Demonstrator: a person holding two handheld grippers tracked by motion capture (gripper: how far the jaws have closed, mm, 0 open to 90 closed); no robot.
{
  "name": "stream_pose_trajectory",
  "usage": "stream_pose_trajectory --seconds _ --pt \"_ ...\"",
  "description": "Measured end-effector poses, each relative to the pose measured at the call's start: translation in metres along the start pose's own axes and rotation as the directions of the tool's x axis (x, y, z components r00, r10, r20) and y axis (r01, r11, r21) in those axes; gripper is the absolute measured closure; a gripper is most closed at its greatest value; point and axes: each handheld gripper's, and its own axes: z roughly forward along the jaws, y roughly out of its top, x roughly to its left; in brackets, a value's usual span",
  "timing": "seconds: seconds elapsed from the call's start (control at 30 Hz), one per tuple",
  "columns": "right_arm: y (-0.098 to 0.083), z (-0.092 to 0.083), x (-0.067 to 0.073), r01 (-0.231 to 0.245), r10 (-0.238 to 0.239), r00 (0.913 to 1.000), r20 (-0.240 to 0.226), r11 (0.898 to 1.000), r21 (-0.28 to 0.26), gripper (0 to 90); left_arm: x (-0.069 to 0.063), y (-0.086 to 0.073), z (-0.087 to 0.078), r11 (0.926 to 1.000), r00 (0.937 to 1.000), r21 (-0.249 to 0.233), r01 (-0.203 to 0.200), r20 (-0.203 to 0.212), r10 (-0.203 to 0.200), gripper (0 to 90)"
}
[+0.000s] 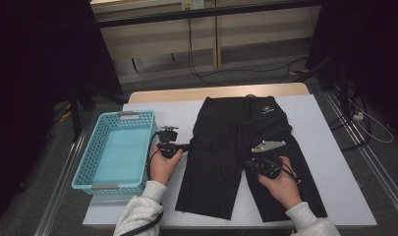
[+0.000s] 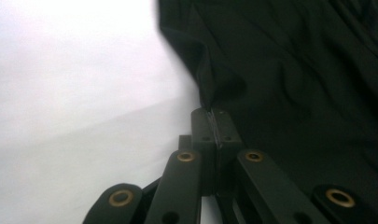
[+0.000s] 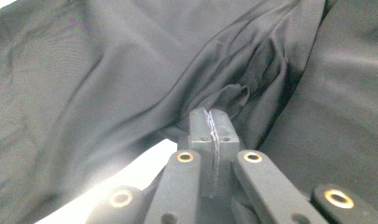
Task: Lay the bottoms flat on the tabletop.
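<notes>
- A pair of black shorts was laid flat on the white table, its waistband at the far edge and its two legs pointing toward the person.
- The left gripper was held at the outer edge of the shorts' left leg, on the side toward the basket.
- In the left gripper view, the jaws were seen pressed together with a thin fold of the shorts' edge pinched between the pads; the fabric rose in a small ridge just beyond them.
- The right gripper was held over the inner edge of the shorts' right leg, near the gap between the two legs.
- In the right gripper view, its jaws were likewise seen closed tight on a gathered fold of the black fabric, with creases running away from the pinch.
- A light blue basket was placed to the left of the shorts, just beside the left hand.
- The right hand was rested on the shorts' right leg.
</notes>
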Motion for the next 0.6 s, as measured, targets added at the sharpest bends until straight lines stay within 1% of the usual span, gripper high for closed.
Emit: stream_pose_trajectory --seconds 0.03,0.13,0.17,0.3,0.4,0.47,0.5,0.6 --pt "0.0000 0.0000 -0.0004 0.001 -0.001 1.0000 0.000 1.000 0.001 90.0 0.0021 0.0002 -0.0013 0.9999 0.9999 -0.004 0.013 0.002 -0.013 90.0" --pt "0.0001 -0.0004 -0.0015 0.000 0.000 1.0000 0.001 1.000 0.006 90.0 0.0041 0.0006 -0.0033 0.9999 0.9999 -0.005 0.015 -0.007 -0.015 89.6" --pt "0.0003 -0.0011 -0.0022 -0.007 0.007 1.0000 0.001 1.000 0.004 90.0 0.0060 0.0009 -0.0047 0.9996 0.9996 -0.013 0.025 -0.011 -0.026 89.6" --pt "0.0003 -0.0033 -0.0041 -0.009 0.009 1.0000 0.004 1.000 -0.003 90.0 0.0074 0.0008 -0.0041 0.9997 0.9994 -0.014 0.022 -0.026 -0.022 89.1" --pt "-0.0005 -0.0021 -0.0032 0.004 -0.004 1.0000 0.006 1.000 0.004 90.0 0.0065 -0.0009 -0.0008 0.9998 0.9995 0.000 0.020 -0.026 -0.020 87.0" --pt "-0.0005 -0.0023 -0.0021 0.012 -0.012 0.9999 0.005 1.000 0.003 90.0 0.0057 -0.0014 -0.0007 0.9999 0.9994 -0.003 0.015 -0.031 -0.015 85.1" --pt "-0.0002 -0.0030 -0.0017 0.018 -0.018 0.9998 0.007 1.000 0.001 89.3 0.0057 -0.0014 -0.0007 0.9999 0.9994 -0.003 0.015 -0.031 -0.015 82.6" --pt "-0.0003 -0.0050 -0.0009 0.033 -0.034 0.9994 -0.011 0.999 -0.001 90.0 0.0046 -0.0017 -0.0034 1.0000 0.9995 -0.002 0.002 -0.032 -0.002 79.4"
